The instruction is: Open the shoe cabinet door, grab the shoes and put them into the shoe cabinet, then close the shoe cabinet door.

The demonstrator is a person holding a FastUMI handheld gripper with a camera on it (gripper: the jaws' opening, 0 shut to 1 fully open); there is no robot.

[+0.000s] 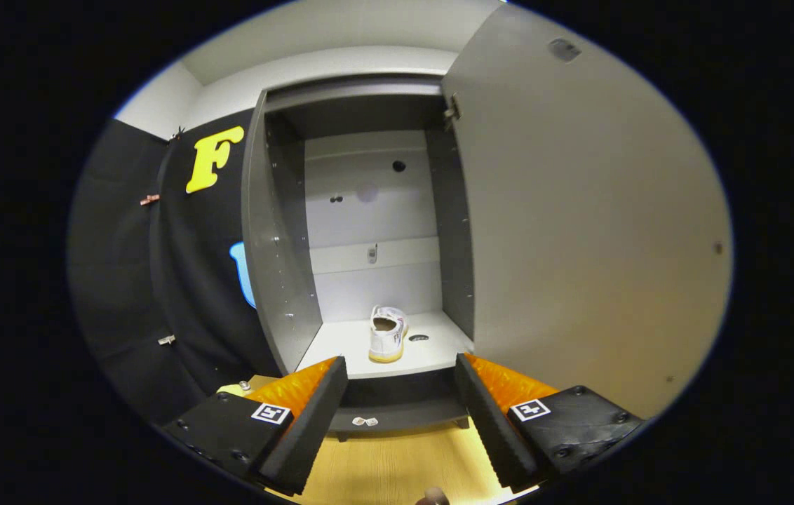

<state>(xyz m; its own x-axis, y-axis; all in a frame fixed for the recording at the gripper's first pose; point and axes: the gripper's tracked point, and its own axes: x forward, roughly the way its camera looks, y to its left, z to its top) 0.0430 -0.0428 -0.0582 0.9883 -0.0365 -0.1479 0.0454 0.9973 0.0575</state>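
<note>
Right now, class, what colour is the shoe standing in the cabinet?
White, with a pale yellowish sole: the shoe, in the gripper view, beyond the open fingers.

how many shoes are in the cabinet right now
1. A white shoe stands on the cabinet's bottom shelf, heel toward the open gripper, beyond its fingers. The open door may hide others.

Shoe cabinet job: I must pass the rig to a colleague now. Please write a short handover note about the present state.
Hand-held gripper: open, holding nothing, fingers apart and aimed at the cabinet from in front.
Door: swung open to the right.
Shoe: one white shoe stands on the bottom shelf, beyond the fingers, heel toward the camera.
Done: door opened, this shoe placed inside.
Left: close the door. I cannot tell whether another shoe waits outside.
</note>
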